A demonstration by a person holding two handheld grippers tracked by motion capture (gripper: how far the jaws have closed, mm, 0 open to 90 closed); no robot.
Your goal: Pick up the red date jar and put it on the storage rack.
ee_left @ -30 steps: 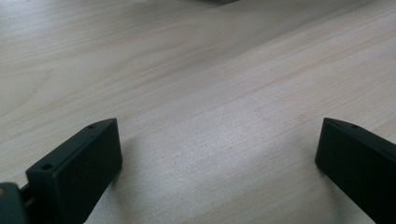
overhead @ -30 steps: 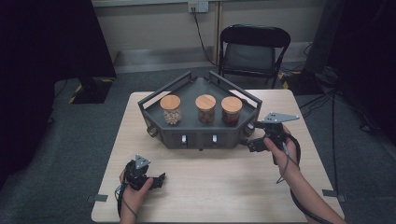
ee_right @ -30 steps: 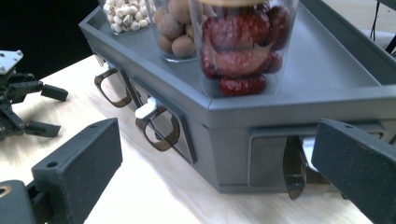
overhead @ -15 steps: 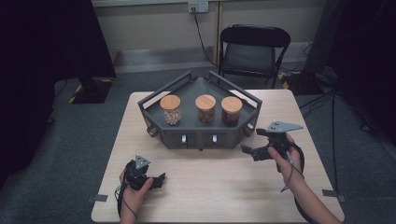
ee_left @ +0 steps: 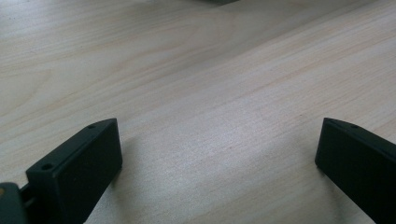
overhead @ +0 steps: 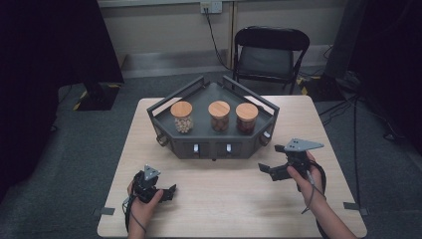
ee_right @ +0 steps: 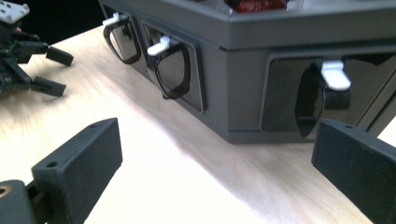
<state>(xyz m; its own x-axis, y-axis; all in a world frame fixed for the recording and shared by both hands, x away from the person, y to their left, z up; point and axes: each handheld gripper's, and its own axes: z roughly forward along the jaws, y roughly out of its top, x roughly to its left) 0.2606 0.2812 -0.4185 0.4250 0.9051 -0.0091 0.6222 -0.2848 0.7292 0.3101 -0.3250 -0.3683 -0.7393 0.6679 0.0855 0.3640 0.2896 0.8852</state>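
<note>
- Fingers of my right gripper [overhead: 271,170] stand wide apart with nothing between them; in the high view it sits right of centre, held above the pale wooden surface [overhead: 229,199], just off the lower right corner of the dark grey angular tray stand [overhead: 166,134].
- From the right gripper view I look between the two black fingers [ee_right: 77,170] straight at the stand's front wall [ee_right: 243,70], which takes up the upper right of the frame.
- Three dark loop handles with white tabs hang on that wall: one [ee_right: 322,93] close above my right-hand finger, a second [ee_right: 170,67] near the upper middle, a third [ee_right: 121,37] at the upper left.
- I see no contact between my right fingers and the nearest handle; they sit near it but apart.
- My left gripper [overhead: 166,193] rests low at the lower left of the high view, well apart from the stand, its fingers spread open and empty.
- The left gripper view shows its two black fingers [ee_left: 79,163] at the bottom corners with bare wood grain between them.
- On the stand's top, at the centre of the high view, three glass jars with round wooden lids stand in a row: left [overhead: 181,117], middle [overhead: 219,115], right [overhead: 247,118].
- A black folding chair [overhead: 271,52] stands behind the surface at the upper right.
</note>
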